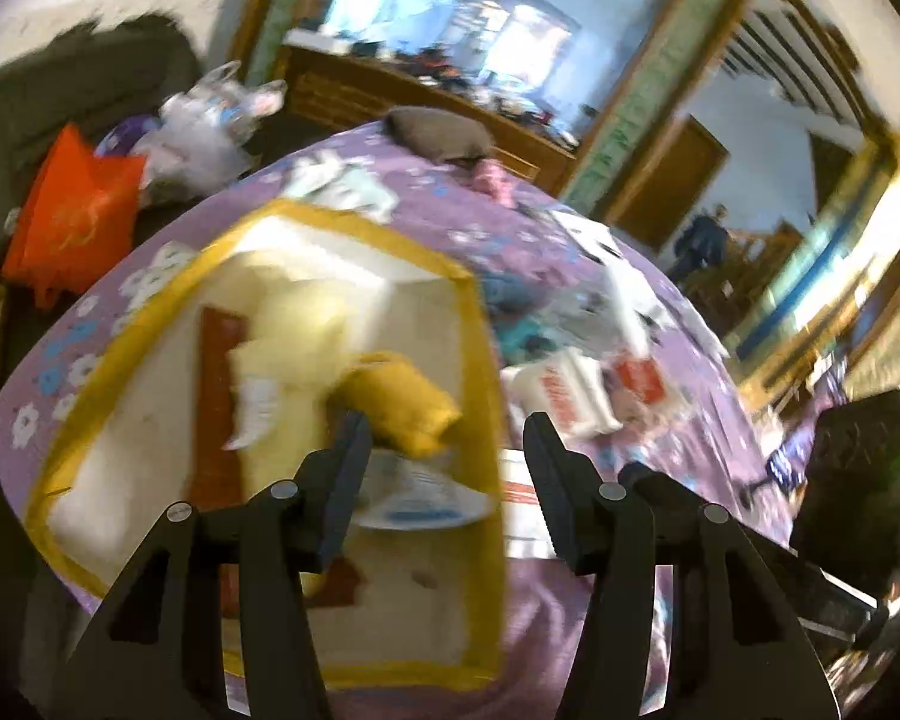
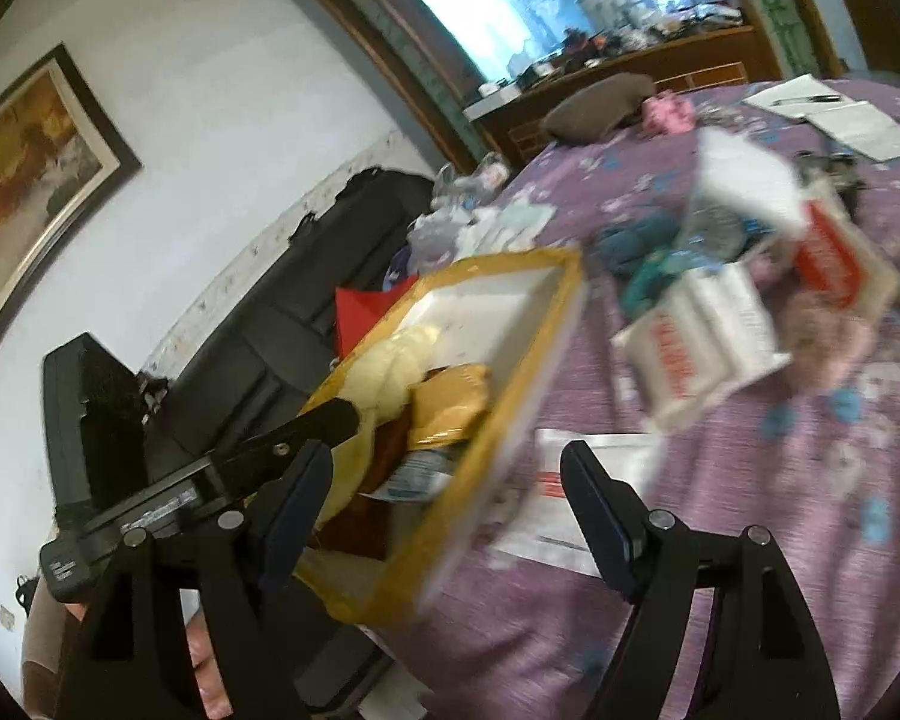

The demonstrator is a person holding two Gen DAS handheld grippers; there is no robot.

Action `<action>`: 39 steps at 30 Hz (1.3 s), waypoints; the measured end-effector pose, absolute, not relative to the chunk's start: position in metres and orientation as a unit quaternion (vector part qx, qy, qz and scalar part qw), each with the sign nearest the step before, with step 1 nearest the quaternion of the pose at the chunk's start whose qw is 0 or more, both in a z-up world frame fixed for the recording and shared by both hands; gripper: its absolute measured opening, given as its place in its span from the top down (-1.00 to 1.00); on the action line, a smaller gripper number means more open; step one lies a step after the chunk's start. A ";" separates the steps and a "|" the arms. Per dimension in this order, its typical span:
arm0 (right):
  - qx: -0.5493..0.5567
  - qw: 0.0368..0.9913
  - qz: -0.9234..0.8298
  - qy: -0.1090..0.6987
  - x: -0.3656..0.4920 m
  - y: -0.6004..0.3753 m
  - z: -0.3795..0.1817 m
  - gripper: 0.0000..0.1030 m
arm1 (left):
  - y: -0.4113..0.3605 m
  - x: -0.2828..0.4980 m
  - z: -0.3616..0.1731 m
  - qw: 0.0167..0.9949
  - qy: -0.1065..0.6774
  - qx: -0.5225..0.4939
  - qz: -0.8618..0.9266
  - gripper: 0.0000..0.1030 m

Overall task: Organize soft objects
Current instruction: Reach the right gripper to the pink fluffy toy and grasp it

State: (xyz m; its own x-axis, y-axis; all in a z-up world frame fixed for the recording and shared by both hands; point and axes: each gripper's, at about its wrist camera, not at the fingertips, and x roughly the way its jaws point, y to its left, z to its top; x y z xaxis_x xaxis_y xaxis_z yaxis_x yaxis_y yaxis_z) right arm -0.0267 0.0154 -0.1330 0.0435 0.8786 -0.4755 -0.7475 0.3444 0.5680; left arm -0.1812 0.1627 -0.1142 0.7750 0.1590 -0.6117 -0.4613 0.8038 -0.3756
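Note:
A white box with a yellow-taped rim (image 1: 468, 324) (image 2: 546, 330) sits on the purple bedspread. Inside lie a mustard-yellow soft piece (image 1: 408, 402) (image 2: 450, 396), a pale yellow cloth (image 1: 294, 330) (image 2: 396, 354) and a white and blue packet (image 1: 426, 498) (image 2: 414, 474). My left gripper (image 1: 447, 438) is open and empty just above the box's near right side. My right gripper (image 2: 450, 468) is open and empty over the box's near corner. The left gripper's finger (image 2: 324, 420) shows in the right wrist view.
White packs with red print (image 1: 564, 396) (image 2: 702, 342), a flat white envelope (image 2: 576, 498), teal and grey cloths (image 2: 648, 252) and papers (image 2: 840, 114) lie on the bedspread (image 1: 570, 618) (image 2: 810, 480). An orange bag (image 1: 72, 216) and plastic bags (image 1: 204, 132) sit left of the bed. A grey pillow (image 2: 600, 102) lies far back.

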 end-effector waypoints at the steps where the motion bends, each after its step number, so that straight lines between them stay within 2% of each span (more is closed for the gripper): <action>1: 0.086 0.720 0.563 0.396 -0.023 0.008 -0.133 -0.52 | 0.155 -0.177 -0.111 0.909 0.290 -0.251 0.166 -0.03; 12: 0.136 0.742 0.526 0.393 0.024 -0.064 -0.150 -0.53 | 0.078 -0.113 -0.102 0.914 0.333 -0.205 0.103 -0.03; 23: 0.186 0.724 0.521 0.413 0.045 -0.120 -0.182 -0.53 | 0.039 -0.056 -0.117 0.893 0.375 -0.230 0.091 -0.03; 27: 0.171 0.728 0.509 0.426 0.045 -0.129 -0.185 -0.53 | 0.028 -0.052 -0.115 0.891 0.371 -0.249 0.078 -0.03; 32: 0.148 0.741 0.500 0.423 0.036 -0.137 -0.181 -0.53 | 0.017 -0.067 -0.108 0.904 0.355 -0.225 0.074 -0.03; 39: 0.139 0.736 0.498 0.436 0.036 -0.117 -0.182 -0.53 | 0.055 -0.089 -0.122 0.896 0.367 -0.236 0.080 -0.03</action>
State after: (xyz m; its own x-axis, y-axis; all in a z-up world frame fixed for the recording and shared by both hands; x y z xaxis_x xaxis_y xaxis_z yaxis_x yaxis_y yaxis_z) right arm 0.0363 -0.1168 -0.1816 0.1236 0.8550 -0.5037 -0.6123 0.4651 0.6394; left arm -0.0888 0.0554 -0.1221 0.7176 -0.0302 -0.6958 -0.3162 0.8761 -0.3640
